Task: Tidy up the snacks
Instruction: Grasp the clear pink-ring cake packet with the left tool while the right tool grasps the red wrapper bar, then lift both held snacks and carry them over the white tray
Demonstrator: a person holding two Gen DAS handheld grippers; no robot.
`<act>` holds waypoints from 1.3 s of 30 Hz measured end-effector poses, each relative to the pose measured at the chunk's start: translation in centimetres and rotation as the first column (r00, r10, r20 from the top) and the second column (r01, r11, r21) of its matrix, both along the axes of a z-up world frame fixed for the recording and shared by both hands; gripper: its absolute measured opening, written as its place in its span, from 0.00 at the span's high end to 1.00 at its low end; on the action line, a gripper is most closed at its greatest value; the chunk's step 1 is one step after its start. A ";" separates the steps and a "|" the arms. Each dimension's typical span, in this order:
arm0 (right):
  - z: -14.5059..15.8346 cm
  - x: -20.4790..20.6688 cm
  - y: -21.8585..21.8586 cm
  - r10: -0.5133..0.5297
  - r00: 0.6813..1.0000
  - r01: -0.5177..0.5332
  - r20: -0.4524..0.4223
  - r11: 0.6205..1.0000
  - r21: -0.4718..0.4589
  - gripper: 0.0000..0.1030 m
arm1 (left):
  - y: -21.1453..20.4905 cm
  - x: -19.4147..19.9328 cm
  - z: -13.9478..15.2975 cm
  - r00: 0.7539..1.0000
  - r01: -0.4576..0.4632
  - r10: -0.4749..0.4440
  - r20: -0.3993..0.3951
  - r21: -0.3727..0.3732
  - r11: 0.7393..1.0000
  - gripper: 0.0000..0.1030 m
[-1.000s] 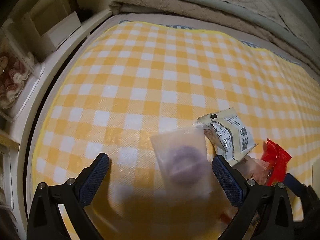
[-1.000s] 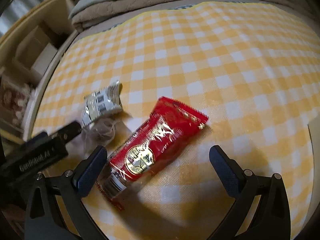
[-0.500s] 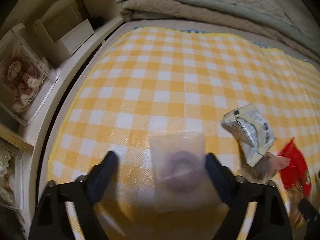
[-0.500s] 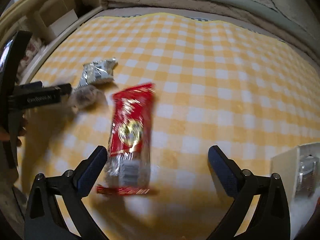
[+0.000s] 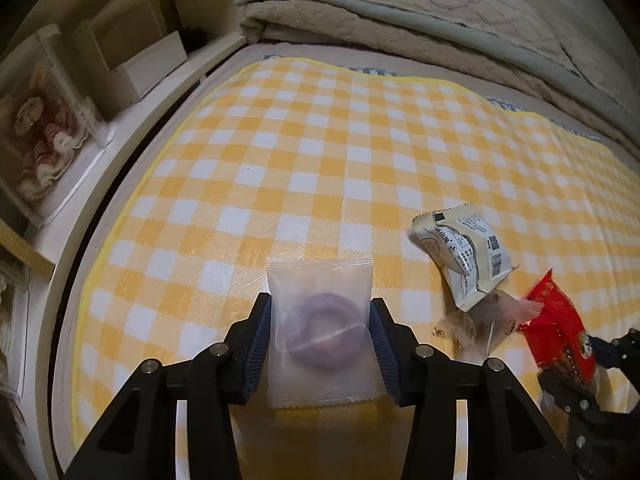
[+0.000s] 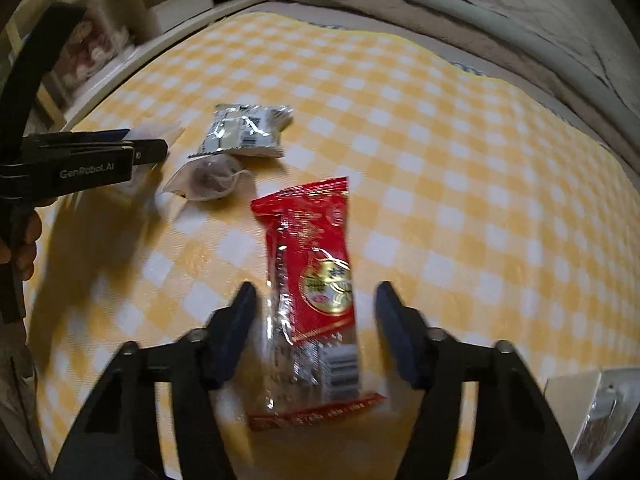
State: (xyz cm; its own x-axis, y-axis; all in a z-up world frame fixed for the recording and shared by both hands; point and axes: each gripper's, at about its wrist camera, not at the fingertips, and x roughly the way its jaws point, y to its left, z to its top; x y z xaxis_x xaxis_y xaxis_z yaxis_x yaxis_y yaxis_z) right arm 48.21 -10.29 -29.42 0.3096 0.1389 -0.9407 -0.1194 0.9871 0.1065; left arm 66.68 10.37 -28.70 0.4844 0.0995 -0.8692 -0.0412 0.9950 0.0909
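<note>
Two light, soft packets: my left gripper (image 5: pixel 320 344) has just closed, clamping the frosted packet (image 5: pixel 320 320); my right gripper (image 6: pixel 316 320), closing, still apart around the slippery red packet (image 6: pixel 316 292).

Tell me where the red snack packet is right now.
In the right wrist view, the red snack packet lies lengthwise on the checked cloth between the right gripper's closing jaws, not yet pinched, just below-right of the crumpled clear wrapper.

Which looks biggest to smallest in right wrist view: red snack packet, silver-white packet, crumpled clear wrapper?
1. Red snack packet, though it lies nearest the camera, which inflates it.
2. Silver-white packet.
3. Crumpled clear wrapper, the smallest.
</note>
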 end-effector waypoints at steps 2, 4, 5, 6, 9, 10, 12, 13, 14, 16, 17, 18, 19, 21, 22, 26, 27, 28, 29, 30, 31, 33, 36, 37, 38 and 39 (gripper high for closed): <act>-0.2 0.2 -0.1 -0.002 1.000 0.002 -0.012 1.000 0.013 0.60 | 0.2 -1.0 0.6 1.000 -0.008 0.008 0.026 -0.004 1.000 0.55; 0.1 0.2 -0.1 -0.001 1.000 0.001 0.002 1.000 0.017 0.65 | 0.5 -2.3 1.6 0.998 -0.019 0.019 0.052 -0.005 1.000 0.55; 0.4 0.2 -0.2 0.000 1.000 0.000 0.015 1.000 0.019 0.65 | 0.6 -2.9 2.1 0.998 -0.022 0.023 0.065 -0.009 1.000 0.55; 0.7 0.2 -0.3 -0.002 1.000 0.001 0.024 1.000 0.020 0.65 | 0.6 -3.7 2.9 0.996 -0.024 0.026 0.084 -0.015 1.000 0.56; 2.2 0.0 -0.8 -0.011 0.997 0.009 0.070 0.999 0.032 0.66 | 0.5 -5.4 4.8 0.992 -0.031 0.034 0.125 -0.027 0.999 0.56; 2.8 -0.1 -0.9 -0.013 0.996 0.010 0.086 0.999 0.034 0.66 | 0.5 -6.1 5.5 0.990 -0.031 0.035 0.139 -0.031 0.999 0.56; 4.0 -0.2 -1.2 -0.017 0.993 0.012 0.114 0.999 0.039 0.66 | 0.2 -7.5 7.1 0.985 -0.029 0.034 0.168 -0.035 0.999 0.56; 4.6 -0.3 -1.4 -0.020 0.992 0.015 0.127 0.999 0.043 0.66 | -0.1 -8.3 8.0 0.982 -0.025 0.031 0.186 -0.035 0.999 0.56; 5.3 -0.5 -1.6 -0.025 0.990 0.018 0.142 0.999 0.048 0.66 | -0.3 -8.7 8.7 0.980 -0.024 0.030 0.197 -0.034 0.999 0.56; 6.6 -0.8 -1.9 -0.032 0.985 0.022 0.168 0.998 0.060 0.66 | -0.9 -10.1 10.2 0.974 -0.021 0.029 0.223 -0.038 0.999 0.56; 7.4 -1.0 -2.0 -0.035 0.983 0.023 0.181 0.998 0.064 0.66 | -1.0 -10.8 10.9 0.972 -0.020 0.028 0.232 -0.039 0.999 0.56; 8.2 -1.2 -2.1 -0.037 0.980 0.025 0.195 0.998 0.066 0.66 | -1.2 -11.8 11.8 0.969 -0.016 0.025 0.245 -0.039 0.999 0.56; 8.8 -1.4 -2.2 -0.038 0.978 0.025 0.206 0.997 0.067 0.66 | -1.6 -12.8 12.7 0.966 -0.013 0.022 0.259 -0.036 0.999 0.56; 10.3 -1.8 -2.3 -0.040 0.972 0.024 0.233 0.997 0.069 0.66 | -2.2 -14.2 14.0 0.960 -0.007 0.016 0.280 -0.033 0.999 0.56; 10.9 -2.1 -2.5 -0.040 0.968 0.024 0.246 0.997 0.069 0.66 | -2.5 -14.8 14.6 0.957 -0.006 0.016 0.290 -0.033 0.999 0.56; 14.0 -3.4 -3.3 -0.062 0.954 0.040 0.294 0.996 0.078 0.66 | -3.5 -18.4 17.6 0.943 -0.004 0.018 0.332 -0.042 0.999 0.56; 14.7 -3.8 -3.6 -0.069 0.951 0.047 0.302 0.996 0.080 0.66 | -3.8 -19.4 18.5 0.938 -0.002 0.016 0.346 -0.040 0.999 0.56; 15.3 -4.2 -3.9 -0.076 0.947 0.053 0.311 0.995 0.082 0.66 | -4.1 -20.2 19.2 0.934 -0.002 0.016 0.357 -0.039 0.999 0.56; 16.1 -4.6 -4.1 -0.081 0.944 0.057 0.321 0.995 0.084 0.66 | -4.5 -21.3 20.0 0.929 0.001 0.015 0.369 -0.043 0.999 0.56; 16.7 -5.0 -4.3 -0.086 0.940 0.061 0.330 0.994 0.086 0.66 | -4.9 -22.1 20.5 0.926 0.005 0.013 0.376 -0.044 0.999 0.56; 17.4 -5.4 -4.5 -0.094 0.936 0.067 0.338 0.994 0.089 0.66 | -5.4 -23.0 21.2 0.923 0.009 0.009 0.384 -0.045 0.999 0.56; 18.7 -6.5 -5.2 -0.115 0.930 0.085 0.350 0.991 0.100 0.66 | -6.2 -24.9 22.3 0.918 0.012 0.005 0.395 -0.040 0.999 0.56; 20.4 -8.0 -6.2 -0.144 0.922 0.112 0.361 0.988 0.107 0.66 | -7.7 -27.5 23.9 0.909 0.018 -0.003 0.417 -0.032 0.999 0.56; 20.9 -8.5 -6.5 -0.152 0.918 0.121 0.365 0.987 0.106 0.66 | -8.2 -28.2 24.4 0.905 0.021 -0.005 0.424 -0.032 0.999 0.56; 21.4 -9.0 -6.8 -0.164 0.914 0.135 0.371 0.985 0.103 0.66 | -8.9 -29.1 24.9 0.903 0.025 -0.008 0.430 -0.034 0.999 0.56; 21.9 -9.5 -7.2 -0.176 0.910 0.152 0.376 0.984 0.095 0.66 | -9.5 -29.9 25.3 0.902 0.031 -0.013 0.432 -0.034 0.999 0.56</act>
